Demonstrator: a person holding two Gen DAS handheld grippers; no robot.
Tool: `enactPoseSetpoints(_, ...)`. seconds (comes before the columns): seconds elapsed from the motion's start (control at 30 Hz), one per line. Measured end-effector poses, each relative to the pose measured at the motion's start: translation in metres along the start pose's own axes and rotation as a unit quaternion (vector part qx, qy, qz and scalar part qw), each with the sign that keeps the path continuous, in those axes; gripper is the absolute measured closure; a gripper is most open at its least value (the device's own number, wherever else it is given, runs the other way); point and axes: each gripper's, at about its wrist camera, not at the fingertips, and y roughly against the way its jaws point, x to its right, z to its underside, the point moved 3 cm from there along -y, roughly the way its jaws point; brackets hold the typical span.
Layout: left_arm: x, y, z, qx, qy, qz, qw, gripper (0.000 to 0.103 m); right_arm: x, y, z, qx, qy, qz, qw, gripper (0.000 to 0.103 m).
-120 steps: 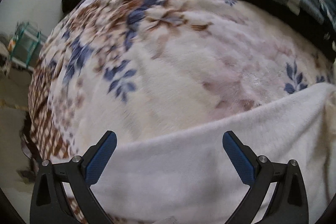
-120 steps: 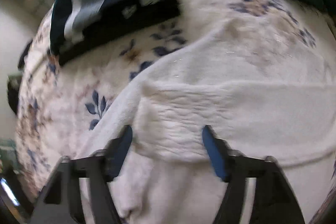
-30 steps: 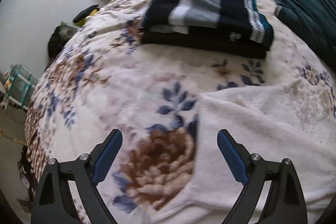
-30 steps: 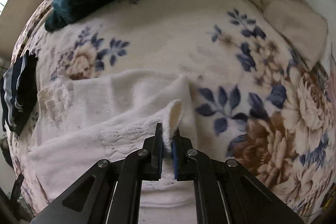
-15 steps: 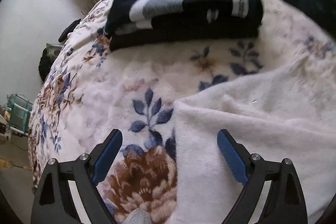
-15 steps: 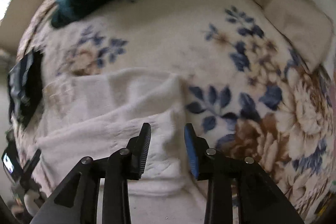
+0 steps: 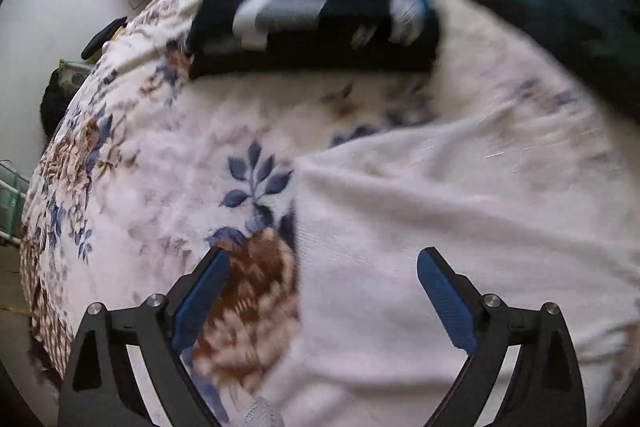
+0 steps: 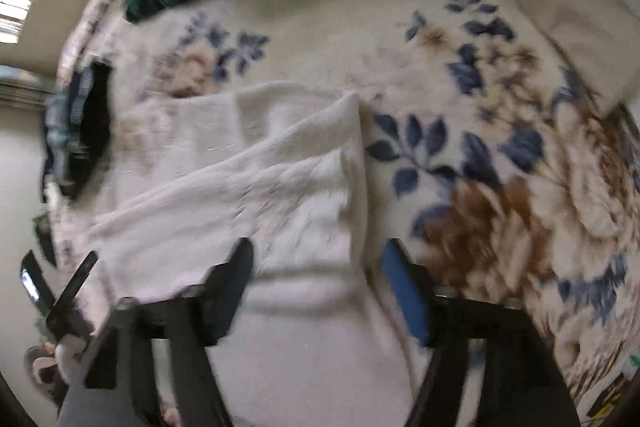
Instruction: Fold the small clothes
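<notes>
The white garment (image 8: 248,195) lay on the flowered blanket (image 8: 480,131), long axis nine to three; right gripper (image 8: 320,287) opening, empty, over its three-o'clock edge, left gripper (image 7: 320,291) spread wide

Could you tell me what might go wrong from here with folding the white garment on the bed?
1. The right gripper has its jaws opening just above the white garment, nothing pinched; the folded flap looks loosely laid and could spring open.
2. The floral blanket is soft, so the left gripper, open over the garment's edge, might pinch blanket along with cloth.
3. The striped folded clothes lie close; dragging the garment could disturb them.
</notes>
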Motion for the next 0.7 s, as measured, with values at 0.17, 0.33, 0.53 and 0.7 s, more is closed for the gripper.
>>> enactPoseSetpoints(0.17,0.066,0.078,0.048,0.012,-0.051,0.067,0.9964,0.007,0.021,0.061,0.034,-0.018,-0.021,-0.026,0.999,0.026)
enactPoseSetpoints(0.33,0.173,0.104,0.154,-0.054,-0.129,0.106,0.9845,0.007,0.057,0.088,0.036,-0.032,-0.024,-0.030,0.999,0.026)
enactPoseSetpoints(0.53,0.282,0.115,0.280,-0.122,-0.162,0.104,0.9738,0.007,0.106,0.064,0.007,-0.079,0.014,-0.047,0.996,0.026)
enactPoseSetpoints(0.7,0.321,0.104,0.337,-0.152,-0.151,0.044,0.9757,0.007,0.119,0.025,-0.020,-0.111,0.065,-0.059,0.990,0.026)
